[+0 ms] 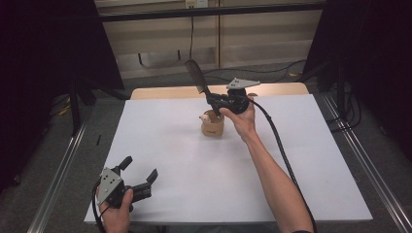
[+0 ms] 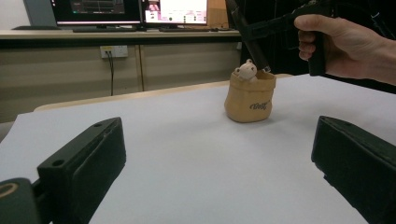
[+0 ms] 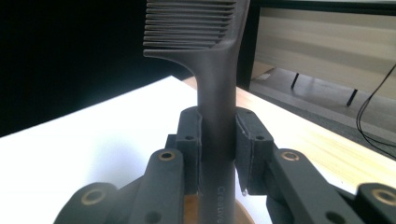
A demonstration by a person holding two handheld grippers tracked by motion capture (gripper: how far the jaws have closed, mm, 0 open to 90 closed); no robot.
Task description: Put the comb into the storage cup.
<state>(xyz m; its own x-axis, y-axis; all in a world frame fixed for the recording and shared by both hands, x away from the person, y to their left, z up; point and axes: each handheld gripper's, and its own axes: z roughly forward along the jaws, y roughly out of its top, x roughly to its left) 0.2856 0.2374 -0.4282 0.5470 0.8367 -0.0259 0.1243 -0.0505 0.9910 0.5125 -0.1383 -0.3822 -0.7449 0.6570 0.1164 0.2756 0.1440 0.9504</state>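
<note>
My right gripper [image 1: 210, 97] is shut on the handle of a black comb [image 1: 197, 75], held upright and tilted, teeth end up. In the right gripper view both pads [image 3: 247, 135] press the comb handle [image 3: 215, 93]. Just below it stands a small tan pouch [image 1: 214, 127] with a little bear figure [image 1: 206, 116] in its mouth. From the left gripper view, the comb [image 2: 247, 35] comes down to the pouch [image 2: 250, 100] rim beside the bear [image 2: 246, 70]. My left gripper [image 1: 141, 167] rests open near the table's front left corner, nothing between its fingers [image 2: 84, 158].
White sheet [image 1: 194, 179] covers the wooden table [image 1: 160, 92]. The right gripper's cable [image 1: 282, 150] trails along the forearm across the right half. Metal rails [image 1: 364, 160] run along both table sides. Monitors [image 2: 130, 9] and a wall socket [image 2: 114, 50] stand beyond the far edge.
</note>
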